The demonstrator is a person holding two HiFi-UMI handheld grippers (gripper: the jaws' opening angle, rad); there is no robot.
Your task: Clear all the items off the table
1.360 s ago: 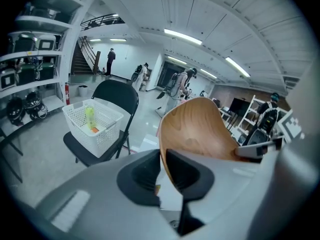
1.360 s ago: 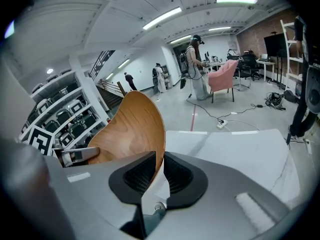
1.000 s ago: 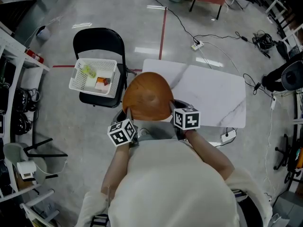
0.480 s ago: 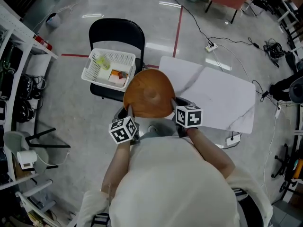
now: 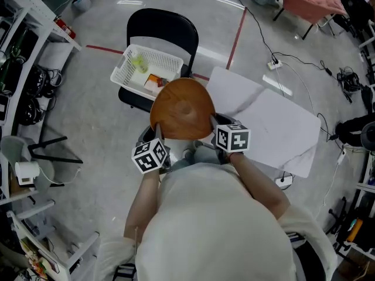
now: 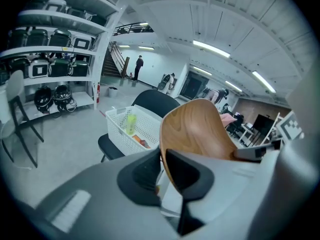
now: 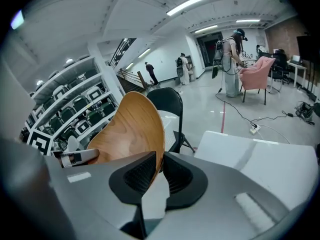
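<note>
A brown wooden tray is held up between both grippers, tilted on edge, over the gap between the white table and the white basket. My left gripper is shut on its left rim, and the left gripper view shows the tray pinched in that gripper. My right gripper is shut on the right rim, and in the right gripper view the tray sits between that gripper's pads. The basket holds a green bottle and small items.
The basket rests on a black folding chair. Shelving with gear lines the left side, and a stool frame stands near it. Cables and a power strip lie on the floor beyond the table. A pink chair stands far right.
Both grippers have carried the wooden tray left, toward the basket on the chair; its far edge now overlaps the basket's near corner. Both grips are unchanged.
</note>
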